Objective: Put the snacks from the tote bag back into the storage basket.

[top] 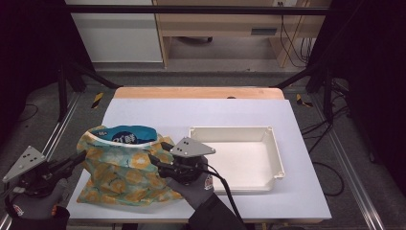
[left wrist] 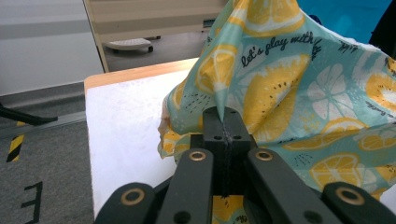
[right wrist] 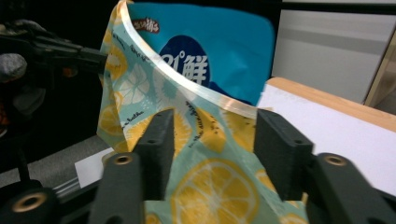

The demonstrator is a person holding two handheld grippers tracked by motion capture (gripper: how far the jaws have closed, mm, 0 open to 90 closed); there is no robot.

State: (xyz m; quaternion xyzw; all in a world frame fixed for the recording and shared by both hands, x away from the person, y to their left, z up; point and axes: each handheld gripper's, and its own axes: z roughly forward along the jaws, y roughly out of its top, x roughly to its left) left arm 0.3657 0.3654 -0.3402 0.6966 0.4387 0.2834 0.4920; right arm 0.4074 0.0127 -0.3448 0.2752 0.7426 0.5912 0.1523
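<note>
Your left gripper has its fingers clenched on a fold of the teal cloth bag printed with yellow lemon slices, which lies at about 8 o'clock on the white-covered counter, just beside the shallow white plastic tray at 4 o'clock. Your right gripper has its fingers released, spread either side of the bag's rim with cloth between them but not pinched. A blue glossy snack packet stands out of the bag's mouth. The risk, I'd judge: with one side gripped, any pull may tip the bag or drag it along the counter, spilling the packet. If your right fingers clench too shallow, the thin rim could slip out and the mouth collapse.
</note>
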